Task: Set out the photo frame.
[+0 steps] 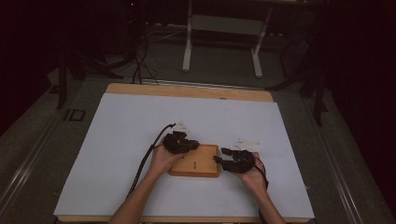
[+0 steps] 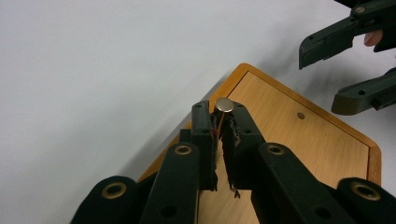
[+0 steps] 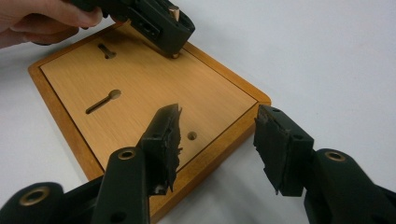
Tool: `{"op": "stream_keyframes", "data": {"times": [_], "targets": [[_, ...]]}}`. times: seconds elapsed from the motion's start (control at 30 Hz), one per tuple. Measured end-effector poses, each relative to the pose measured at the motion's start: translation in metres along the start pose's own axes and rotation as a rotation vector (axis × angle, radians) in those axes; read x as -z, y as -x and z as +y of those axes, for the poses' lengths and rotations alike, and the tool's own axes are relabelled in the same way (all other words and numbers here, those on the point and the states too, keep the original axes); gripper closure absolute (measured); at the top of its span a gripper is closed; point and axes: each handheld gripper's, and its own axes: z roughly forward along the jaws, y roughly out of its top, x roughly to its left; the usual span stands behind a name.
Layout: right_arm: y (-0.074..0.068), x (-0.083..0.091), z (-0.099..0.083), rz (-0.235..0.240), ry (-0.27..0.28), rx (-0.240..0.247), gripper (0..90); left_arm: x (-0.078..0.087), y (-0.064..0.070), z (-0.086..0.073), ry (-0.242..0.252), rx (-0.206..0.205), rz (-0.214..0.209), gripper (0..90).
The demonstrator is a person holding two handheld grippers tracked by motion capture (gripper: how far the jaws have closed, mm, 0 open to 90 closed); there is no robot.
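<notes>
Where the wooden board lay flat on the white tabletop, near the person's edge, a small metal pin was gripped over one of its corners by the left tool. The jaws of that tool were seen clenched on the pin, whose round, flat, shiny head stood just above their tips, while its lower end appeared to meet the board at a corner hole. The right tool was held released, jaws well apart, straddling the nearest edge of the board without touching it.

It was judged that the pin could tilt or jam if pressed down off-axis, since the hold was taken just below the head. A slip of the board across the smooth tabletop was also thought possible, as nothing was seen steadying it. The pin could also be dropped and rolled away if the clench were eased too soon.

The board was noted as light, fine-grained wood with a darker raised border and clipped corners. Two keyhole slots and a small round hole were cut in its panel. The jaw pads were seen to be worn and ragged black rubber.
</notes>
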Motion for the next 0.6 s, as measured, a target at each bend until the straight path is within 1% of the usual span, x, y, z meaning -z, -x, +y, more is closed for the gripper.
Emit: {"op": "stream_keyframes", "data": {"times": [0.13, 0.4, 0.6], "targets": [[-0.0014, 0.0015, 0.0003, 0.007, 0.004, 0.006, 49.9, -0.0001, -0.0014, 0.0003, -0.003, 0.008, -0.011, 83.6], [-0.0062, 0.0064, 0.0009, 0.018, 0.015, 0.024, 51.1, -0.0008, -0.0057, 0.0025, -0.011, 0.037, -0.036, 83.6], [-0.0088, 0.0091, 0.0008, 0.033, 0.019, 0.024, 51.7, -0.0011, -0.0092, 0.0035, -0.018, 0.049, -0.055, 83.6]]}}
